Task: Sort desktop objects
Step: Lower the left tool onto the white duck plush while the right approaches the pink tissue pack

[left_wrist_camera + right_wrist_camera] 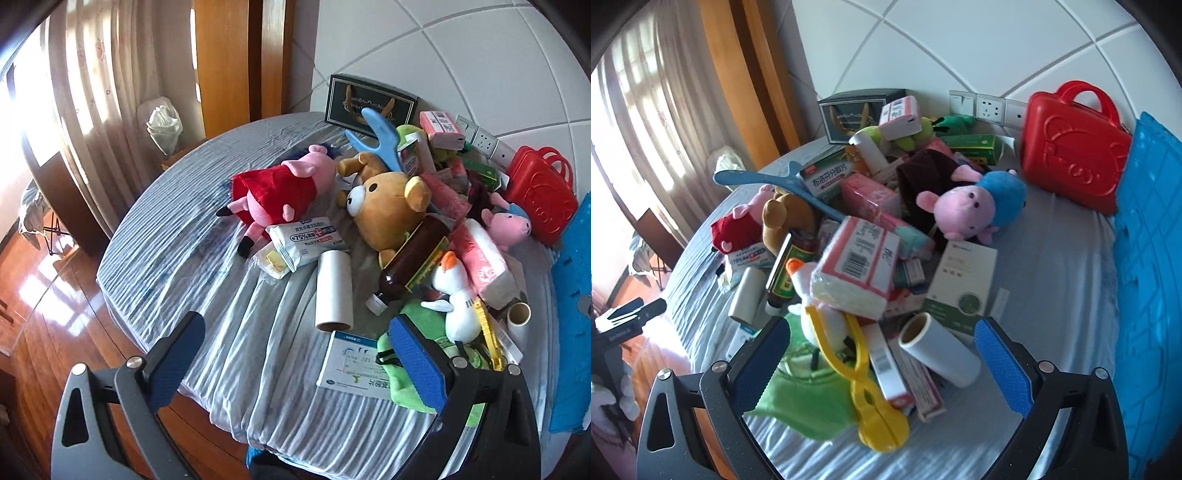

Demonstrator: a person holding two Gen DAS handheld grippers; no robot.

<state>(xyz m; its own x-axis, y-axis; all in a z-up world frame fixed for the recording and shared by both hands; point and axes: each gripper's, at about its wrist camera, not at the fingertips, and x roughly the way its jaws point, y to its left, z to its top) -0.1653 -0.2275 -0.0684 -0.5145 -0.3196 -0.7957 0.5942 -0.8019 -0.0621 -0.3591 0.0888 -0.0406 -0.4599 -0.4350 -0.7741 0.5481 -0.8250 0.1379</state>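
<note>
At the left, the left gripper (295,363) hangs over the near edge of the table (177,229), its jaws wide apart and empty. The white roll (333,291) lies just ahead of it, a little to its right, with the long axis pointing away from the camera. The right gripper (882,363) is also wide and empty above the pile; a second roll (940,349) lies between its fingers, slanted, so I judge this arm is nearer to grasp.
</note>
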